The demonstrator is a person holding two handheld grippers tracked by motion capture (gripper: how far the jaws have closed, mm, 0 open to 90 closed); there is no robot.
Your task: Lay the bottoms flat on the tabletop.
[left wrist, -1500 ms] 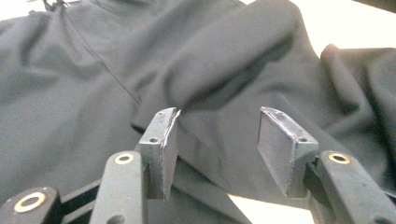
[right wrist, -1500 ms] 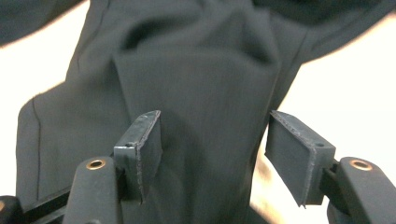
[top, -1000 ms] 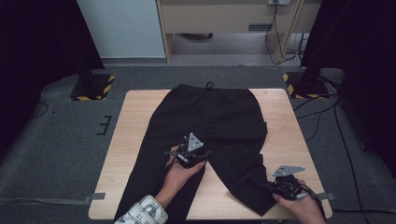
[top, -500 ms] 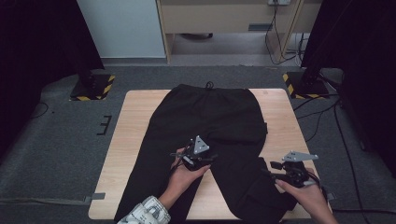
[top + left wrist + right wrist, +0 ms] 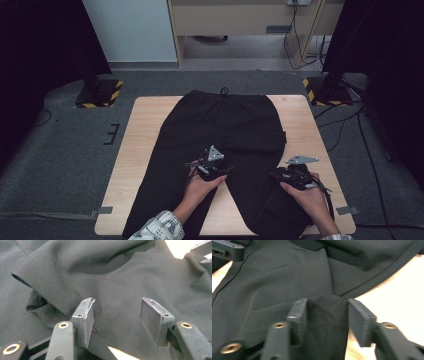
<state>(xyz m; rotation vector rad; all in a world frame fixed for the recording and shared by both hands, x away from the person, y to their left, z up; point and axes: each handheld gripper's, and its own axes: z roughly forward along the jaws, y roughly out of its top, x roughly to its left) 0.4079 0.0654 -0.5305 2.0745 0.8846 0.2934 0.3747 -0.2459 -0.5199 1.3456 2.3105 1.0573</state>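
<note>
Black trousers [image 5: 225, 125] lie flat on the wooden table [image 5: 145, 130], waistband at the far side and legs toward the person. My left gripper [image 5: 208, 164] rests at the crotch. Its jaws [image 5: 117, 302] have just been opening and stand apart over smooth cloth [image 5: 120, 280], the pads pressing nothing. My right gripper [image 5: 282, 175] sits on the right leg near its outer edge. Its jaws [image 5: 327, 302] have just been closing around a raised fold of cloth [image 5: 325, 315], with a gap still beside the right pad. Each gripper view catches a corner of the other gripper [image 5: 202, 250] [image 5: 227, 250].
Bare wood shows to the left of the trousers and along the right edge [image 5: 305, 130]. Yellow-and-black stand bases [image 5: 100, 95] [image 5: 325, 90] sit on the grey floor behind the table. Cables [image 5: 360, 125] run along the right. A cabinet [image 5: 240, 20] stands at the back.
My right gripper has moved from the near right corner of the table away from the person and inward onto the right leg, its jaws now wider. The left gripper sank slightly.
</note>
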